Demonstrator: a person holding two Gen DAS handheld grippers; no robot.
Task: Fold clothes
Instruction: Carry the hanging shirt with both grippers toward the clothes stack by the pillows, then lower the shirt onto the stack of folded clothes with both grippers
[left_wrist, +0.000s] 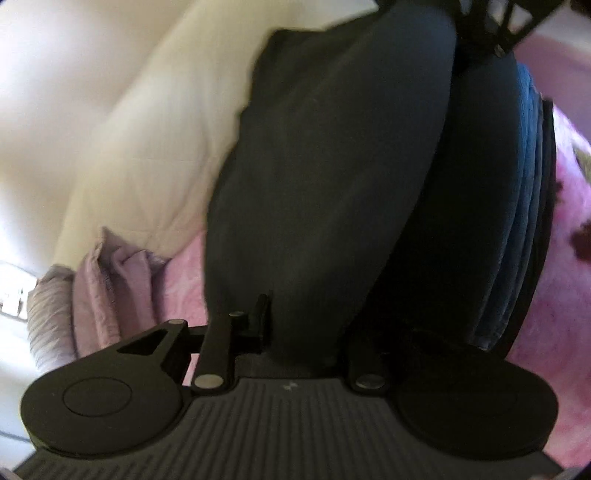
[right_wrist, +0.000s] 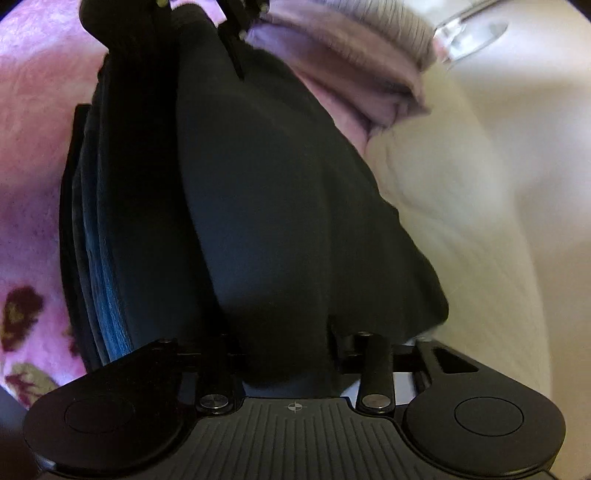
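A dark, near-black garment (left_wrist: 314, 184) fills the middle of the left wrist view and the right wrist view (right_wrist: 277, 206). It is stretched between my two grippers above a pink floral blanket (left_wrist: 569, 288). My left gripper (left_wrist: 306, 332) is shut on one end of the garment. My right gripper (right_wrist: 288, 354) is shut on the other end. The right gripper also shows at the top of the left wrist view (left_wrist: 491, 26). The left gripper shows at the top of the right wrist view (right_wrist: 207, 22). Folded layers with a blue edge (right_wrist: 107, 288) hang beside the main fold.
A cream quilted cover (left_wrist: 147, 140) lies beside the garment, also in the right wrist view (right_wrist: 480, 221). A crumpled lilac garment (left_wrist: 96, 295) sits on the blanket, seen too in the right wrist view (right_wrist: 351, 66).
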